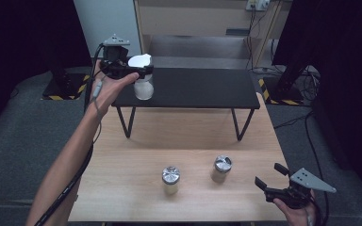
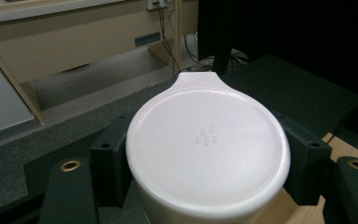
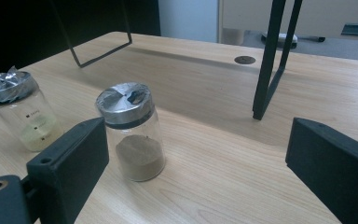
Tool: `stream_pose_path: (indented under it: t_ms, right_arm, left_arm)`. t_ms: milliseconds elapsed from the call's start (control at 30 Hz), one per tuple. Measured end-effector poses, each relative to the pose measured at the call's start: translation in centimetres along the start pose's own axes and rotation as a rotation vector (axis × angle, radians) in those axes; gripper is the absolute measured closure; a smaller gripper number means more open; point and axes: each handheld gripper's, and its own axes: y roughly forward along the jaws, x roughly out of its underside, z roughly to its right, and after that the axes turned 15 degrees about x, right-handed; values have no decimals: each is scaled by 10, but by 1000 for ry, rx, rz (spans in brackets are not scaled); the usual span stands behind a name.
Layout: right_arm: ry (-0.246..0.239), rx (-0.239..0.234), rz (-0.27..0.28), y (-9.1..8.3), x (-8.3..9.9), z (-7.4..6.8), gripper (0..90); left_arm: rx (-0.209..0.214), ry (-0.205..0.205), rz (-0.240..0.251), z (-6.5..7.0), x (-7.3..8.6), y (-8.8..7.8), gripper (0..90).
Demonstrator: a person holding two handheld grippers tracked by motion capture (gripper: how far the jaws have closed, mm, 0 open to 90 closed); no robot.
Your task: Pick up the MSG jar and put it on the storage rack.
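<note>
My left gripper (image 1: 139,73) is shut on a white-lidded clear jar (image 1: 143,84), held above the left end of the black raised shelf (image 1: 193,89). In the left gripper view the jar's white lid (image 2: 207,147) sits between the two black jaws, which press on its sides. My right gripper (image 1: 271,176) stands open near the table's front right corner, with nothing between its jaws. A glass jar with brown powder and a foil-covered metal cap (image 3: 133,133) stands just ahead of its left jaw, seen as the right jar (image 1: 222,168) in the high view.
A second foil-capped jar with pale contents (image 1: 171,180) (image 3: 21,112) stands on the wooden table (image 1: 136,155) left of the brown one. The shelf's black wire legs (image 3: 268,60) rise from the table. Cabinets and cables lie beyond.
</note>
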Motion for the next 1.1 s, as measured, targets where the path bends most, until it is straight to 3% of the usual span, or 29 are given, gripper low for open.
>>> stream_pose_path:
  t_ms: [467, 633, 1100]
  right_arm:
    - [8, -5, 0, 1, 1, 2, 65]
    - [12, -5, 0, 1, 1, 3, 65]
    - [18, -5, 0, 2, 2, 4, 65]
  left_arm:
    - [-90, -40, 11, -10, -3, 27, 301]
    - [-102, -57, 23, -15, -1, 33, 301]
    - [-119, -63, -4, -20, 5, 48, 301]
